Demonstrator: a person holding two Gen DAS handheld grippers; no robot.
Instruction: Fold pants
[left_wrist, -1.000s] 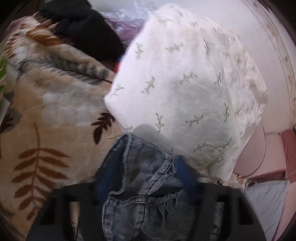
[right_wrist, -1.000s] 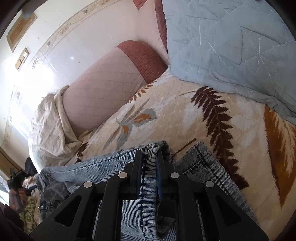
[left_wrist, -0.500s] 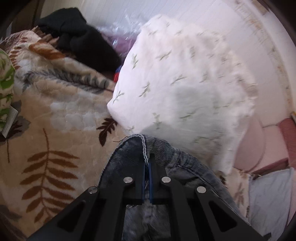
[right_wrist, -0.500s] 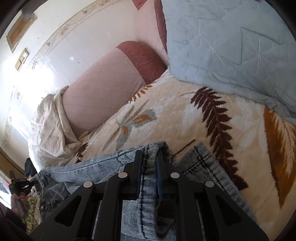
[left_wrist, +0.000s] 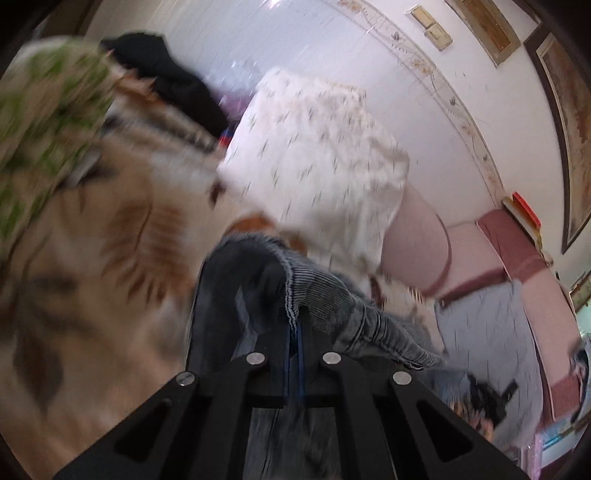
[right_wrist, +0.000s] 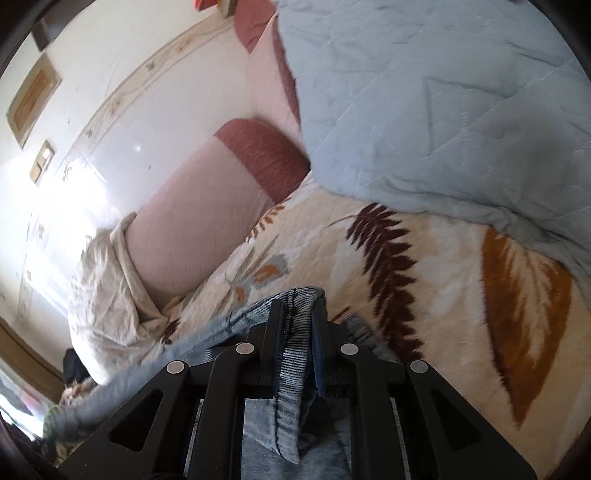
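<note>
- Here the pants (left_wrist: 332, 302) are faded blue denim with a ribbed, stitched edge, lifted off a cream blanket (right_wrist: 424, 288) printed with brown fern leaves.
- In the left wrist view, that edge rises in a hump over the left gripper (left_wrist: 294, 325), whose jaws are pressed together on the cloth (the surroundings are smeared with blur).
- The right gripper (right_wrist: 299, 314) pinches another fold of the hem, a strip hanging down between its fingers (right_wrist: 275, 317).
- Both grippers tilt downward toward the bed, the denim stretched between them.
- A pale blue quilt (right_wrist: 443, 110) lies beyond, beside a white leaf-print pillow (left_wrist: 314, 155).
</note>
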